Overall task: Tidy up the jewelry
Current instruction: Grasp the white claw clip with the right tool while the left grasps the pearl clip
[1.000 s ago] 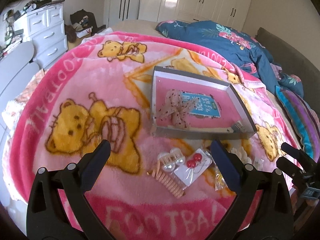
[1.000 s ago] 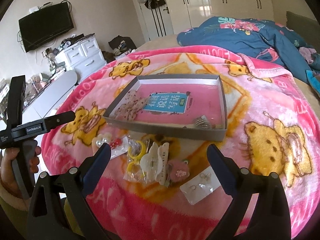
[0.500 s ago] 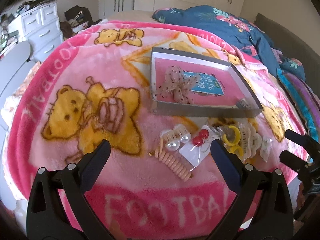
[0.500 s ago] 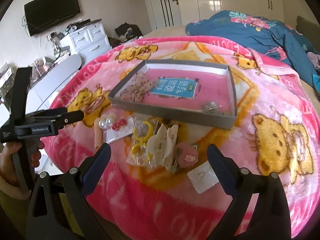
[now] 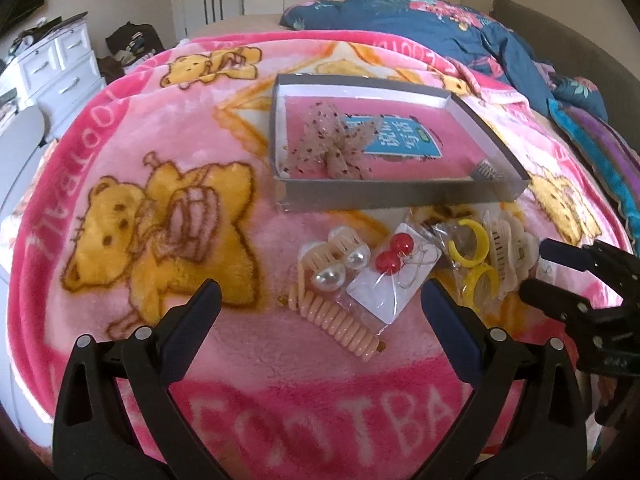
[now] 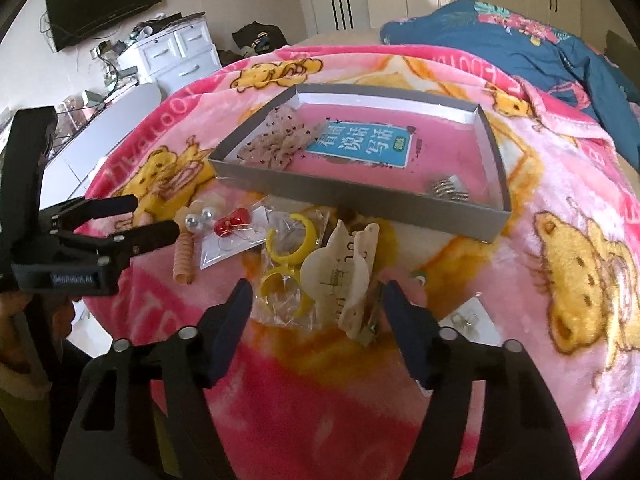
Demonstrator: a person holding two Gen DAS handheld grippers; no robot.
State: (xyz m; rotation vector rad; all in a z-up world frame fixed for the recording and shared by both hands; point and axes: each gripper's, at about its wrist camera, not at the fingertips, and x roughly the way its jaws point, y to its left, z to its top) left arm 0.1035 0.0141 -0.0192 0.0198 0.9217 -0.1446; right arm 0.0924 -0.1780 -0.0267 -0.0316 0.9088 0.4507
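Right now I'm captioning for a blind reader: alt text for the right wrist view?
The right claw, half open, hovers over a cream hair clip among packaged jewelry on a pink bear blanket. Behind lies a grey tray.

Fluffy fleece blanket (image 5: 168, 152), matt grey cardboard tray (image 5: 392, 196). Glossy pearl claw clip (image 5: 332, 268), shiny red bead earrings (image 5: 394, 254) in clear crinkly plastic, smooth yellow plastic hoops (image 6: 290, 240).

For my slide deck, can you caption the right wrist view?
Right gripper, jaws just closing but not yet gripping, straddles a cream hair claw beside bagged yellow hoops before the grey tray.
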